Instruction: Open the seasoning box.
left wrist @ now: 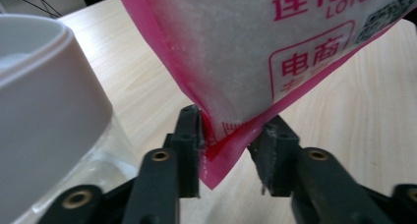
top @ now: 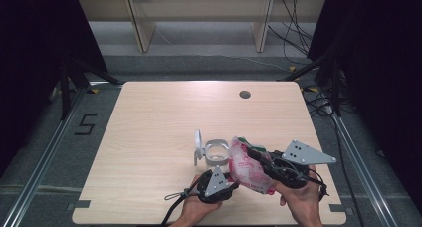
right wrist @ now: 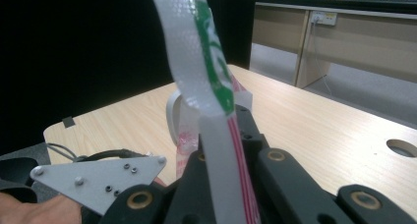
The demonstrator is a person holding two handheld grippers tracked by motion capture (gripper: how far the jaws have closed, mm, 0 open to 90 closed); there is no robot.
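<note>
The right tongs (top: 260,156) clamp the pink-edged bag (top: 247,166) above the bench (top: 149,137), at 3 o'clock from the open jar (top: 217,152). The left tongs (left wrist: 231,150), half-closed, straddle its bottom corner.

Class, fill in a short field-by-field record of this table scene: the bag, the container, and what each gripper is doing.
bag: pink-edged clear plastic pouch of white powder, held tilted above the table
container: clear jar with white collar and hinged lid open, beside the bag
left gripper: jaws around the bag's bottom corner, one touching, a gap at the other
right gripper: clamped on the bag's top edge
surface: light wooden table
</note>
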